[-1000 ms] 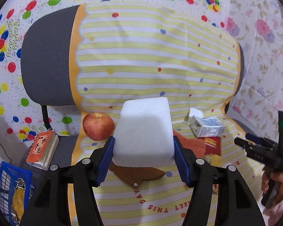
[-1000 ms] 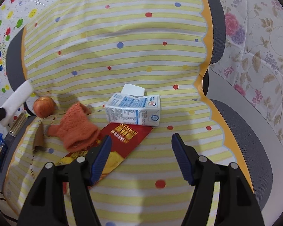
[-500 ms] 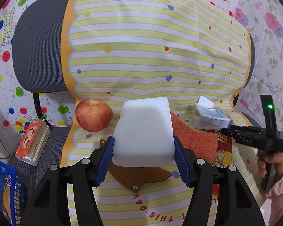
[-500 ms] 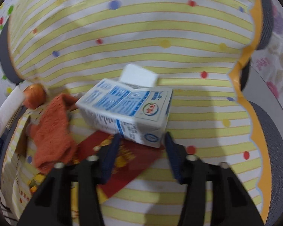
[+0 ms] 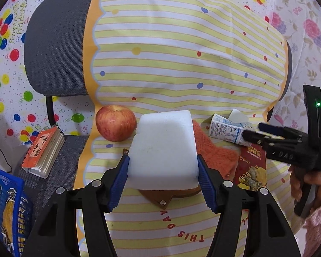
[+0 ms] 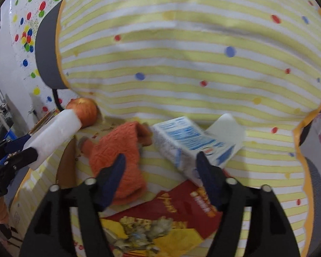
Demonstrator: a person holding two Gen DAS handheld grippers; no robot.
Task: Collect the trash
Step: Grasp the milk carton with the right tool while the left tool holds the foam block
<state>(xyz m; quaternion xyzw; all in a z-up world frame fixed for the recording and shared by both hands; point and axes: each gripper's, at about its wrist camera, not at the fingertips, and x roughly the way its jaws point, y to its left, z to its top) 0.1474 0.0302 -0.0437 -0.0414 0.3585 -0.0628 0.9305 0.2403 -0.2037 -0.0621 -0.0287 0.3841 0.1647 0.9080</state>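
Observation:
My left gripper is shut on a white foam block and holds it above the chair seat; the block also shows in the right wrist view. My right gripper is open, its fingertips at the near end of a blue and white milk carton lying on the seat. The carton shows in the left wrist view with the right gripper at it. A red and yellow snack wrapper lies under the right gripper.
An orange knitted cloth lies left of the carton. A red apple sits at the seat's back left. A brown flat piece lies under the foam. A notebook and blue basket are at left.
My right gripper has moved forward and down to the milk carton, which now lies turned and closer. My left gripper still holds the foam block, shifted slightly toward the chair.

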